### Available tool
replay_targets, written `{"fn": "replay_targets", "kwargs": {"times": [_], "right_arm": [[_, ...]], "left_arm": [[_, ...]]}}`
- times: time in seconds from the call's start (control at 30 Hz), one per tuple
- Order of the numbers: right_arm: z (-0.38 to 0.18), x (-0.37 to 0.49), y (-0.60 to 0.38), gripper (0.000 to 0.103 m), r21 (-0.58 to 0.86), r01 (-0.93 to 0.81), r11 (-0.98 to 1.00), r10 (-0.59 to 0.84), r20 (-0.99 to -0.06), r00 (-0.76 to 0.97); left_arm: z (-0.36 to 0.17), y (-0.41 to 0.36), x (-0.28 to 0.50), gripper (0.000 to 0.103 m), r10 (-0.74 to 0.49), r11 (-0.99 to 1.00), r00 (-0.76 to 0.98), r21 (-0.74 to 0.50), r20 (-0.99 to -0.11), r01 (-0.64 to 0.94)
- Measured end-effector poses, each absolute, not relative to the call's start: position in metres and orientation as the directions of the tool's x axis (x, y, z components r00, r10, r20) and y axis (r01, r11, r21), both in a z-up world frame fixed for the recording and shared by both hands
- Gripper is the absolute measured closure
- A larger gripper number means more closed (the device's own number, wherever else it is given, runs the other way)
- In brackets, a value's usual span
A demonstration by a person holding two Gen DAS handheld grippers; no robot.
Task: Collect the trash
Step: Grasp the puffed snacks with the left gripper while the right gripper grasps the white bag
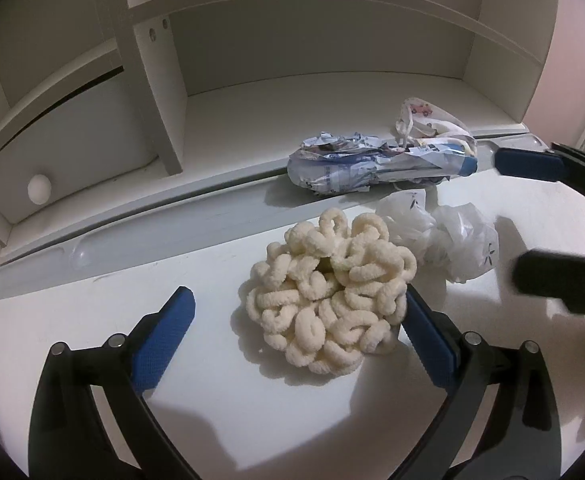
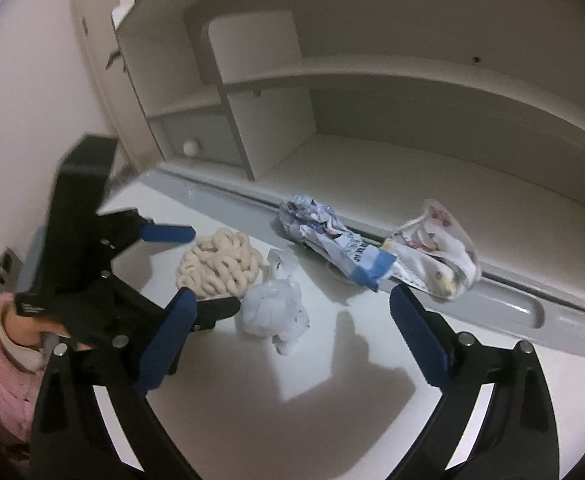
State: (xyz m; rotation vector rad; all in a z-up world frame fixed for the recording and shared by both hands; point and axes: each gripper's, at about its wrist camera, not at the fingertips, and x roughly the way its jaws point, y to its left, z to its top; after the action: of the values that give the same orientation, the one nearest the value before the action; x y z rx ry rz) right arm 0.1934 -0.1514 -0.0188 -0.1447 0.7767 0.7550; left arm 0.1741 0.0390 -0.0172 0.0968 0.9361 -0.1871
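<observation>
Two claws work over a white desk [image 1: 92,304], both spread wide and holding nothing. The left claw [image 1: 300,316] straddles a cream looped-yarn bundle [image 1: 328,292]; its right blue pad [image 1: 428,340] touches the bundle's edge, while the left pad stands apart. At 1 o'clock from the bundle, just beside it, lies a crumpled white plastic bag [image 1: 452,240]. Beyond, at 12 o'clock, a crushed blue-and-white wrapper [image 1: 372,168] rests against the grey ledge at the desk's back, and a clear printed bag [image 1: 432,124] sits touching its right end. The right claw [image 2: 292,312] hovers above the white plastic bag [image 2: 272,308], with the wrapper [image 2: 332,240] at 1 o'clock and the clear printed bag [image 2: 440,248] at 2 o'clock. White shelves [image 1: 292,40] rise behind the ledge.
</observation>
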Motion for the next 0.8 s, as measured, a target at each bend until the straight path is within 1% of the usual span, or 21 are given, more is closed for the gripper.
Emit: {"fn": "replay_targets", "kwargs": {"times": [0.07,0.13,0.2,0.27,0.3,0.33,0.37,0.4,0.43,0.47,0.6,0.67,0.8], "right_arm": [[-0.026,0.199,-0.141,0.022,0.167,-0.674,0.719,0.563,-0.709,0.425],[-0.038,0.213,-0.121,0.038,0.191,-0.678,0.710,0.563,-0.733,0.383],[-0.050,0.219,-0.113,0.042,0.213,-0.671,0.710,0.562,-0.745,0.358],[-0.053,0.222,-0.115,0.059,0.253,-0.658,0.709,0.579,-0.741,0.340],[-0.055,0.224,-0.115,0.065,0.254,-0.651,0.715,0.575,-0.743,0.342],[-0.055,0.223,-0.116,0.066,0.258,-0.649,0.716,0.577,-0.741,0.343],[-0.055,0.222,-0.117,0.067,0.261,-0.648,0.715,0.580,-0.740,0.341],[-0.054,0.221,-0.117,0.067,0.255,-0.651,0.715,0.577,-0.741,0.343],[-0.052,0.216,-0.121,0.068,0.239,-0.655,0.717,0.569,-0.743,0.352],[-0.050,0.212,-0.124,0.068,0.224,-0.657,0.720,0.562,-0.743,0.363],[-0.041,0.201,-0.121,0.068,0.168,-0.664,0.728,0.551,-0.720,0.422],[-0.040,0.199,-0.120,0.068,0.141,-0.665,0.734,0.538,-0.719,0.441],[-0.046,0.201,-0.121,0.068,0.135,-0.656,0.742,0.524,-0.727,0.443]], "left_arm": [[-0.017,0.041,0.173,0.006,-0.119,0.980,0.578,0.000,-0.807,0.201],[-0.018,0.040,0.174,0.006,-0.118,0.980,0.578,0.001,-0.807,0.201],[-0.018,0.042,0.174,0.007,-0.119,0.981,0.579,-0.003,-0.807,0.196],[-0.017,0.042,0.174,0.007,-0.118,0.981,0.581,-0.004,-0.805,0.194],[-0.016,0.042,0.172,0.013,-0.135,0.978,0.583,-0.015,-0.801,0.206],[-0.014,0.039,0.170,0.021,-0.153,0.975,0.592,-0.022,-0.792,0.222],[-0.012,0.038,0.168,0.043,-0.162,0.973,0.601,-0.023,-0.783,0.232],[-0.011,0.034,0.167,0.055,-0.162,0.973,0.610,-0.022,-0.776,0.231],[-0.011,0.033,0.166,0.057,-0.164,0.973,0.612,-0.025,-0.774,0.229],[-0.010,0.035,0.165,0.065,-0.168,0.973,0.614,-0.031,-0.772,0.228],[-0.007,0.039,0.161,0.073,-0.202,0.971,0.624,-0.073,-0.755,0.226],[-0.006,0.036,0.160,0.074,-0.203,0.970,0.627,-0.066,-0.752,0.235],[-0.006,0.031,0.160,0.075,-0.208,0.968,0.628,-0.065,-0.750,0.243]]}}
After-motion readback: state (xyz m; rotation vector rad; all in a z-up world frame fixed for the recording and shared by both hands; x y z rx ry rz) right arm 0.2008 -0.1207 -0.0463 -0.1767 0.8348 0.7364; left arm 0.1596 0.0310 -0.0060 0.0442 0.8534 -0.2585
